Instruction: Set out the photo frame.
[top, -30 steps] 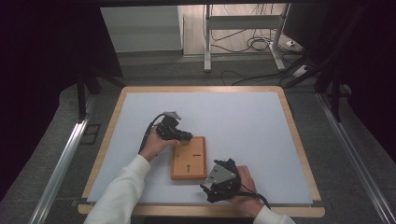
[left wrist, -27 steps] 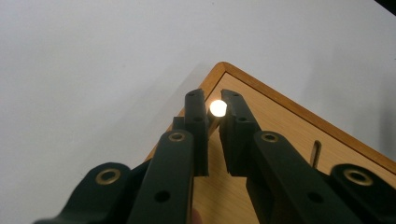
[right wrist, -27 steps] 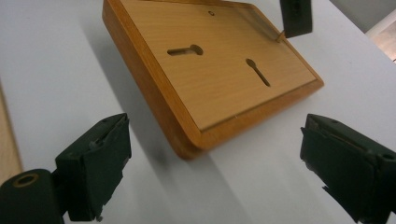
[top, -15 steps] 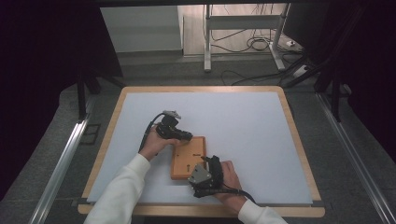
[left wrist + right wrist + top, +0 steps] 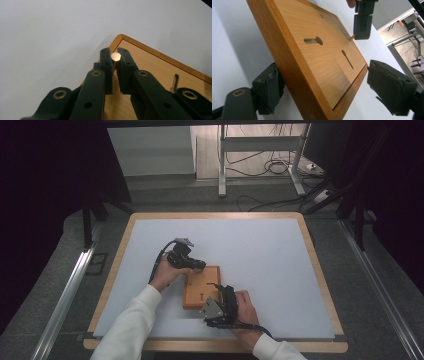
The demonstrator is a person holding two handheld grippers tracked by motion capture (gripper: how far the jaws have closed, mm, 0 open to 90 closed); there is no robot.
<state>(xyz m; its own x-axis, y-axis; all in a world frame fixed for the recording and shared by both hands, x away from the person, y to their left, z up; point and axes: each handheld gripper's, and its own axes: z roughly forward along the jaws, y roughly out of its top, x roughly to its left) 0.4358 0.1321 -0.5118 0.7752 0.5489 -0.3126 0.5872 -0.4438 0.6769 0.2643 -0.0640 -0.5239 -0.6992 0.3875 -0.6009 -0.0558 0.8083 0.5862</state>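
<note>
The flat orange-brown wooden board (image 5: 201,286) lay on the white table (image 5: 260,250). The left tool (image 5: 114,58) gripped a small round wooden peg (image 5: 116,56) at its corner. The right tool (image 5: 322,82) (jaws just closing) straddled the board's near edge without clamping; probably steadying comes next.

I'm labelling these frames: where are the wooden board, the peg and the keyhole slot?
wooden board (image 5: 199,291), high view, its top face.
peg (image 5: 115,56), left gripper view, its round end.
keyhole slot (image 5: 313,40), right gripper view, its cut-out.
</note>
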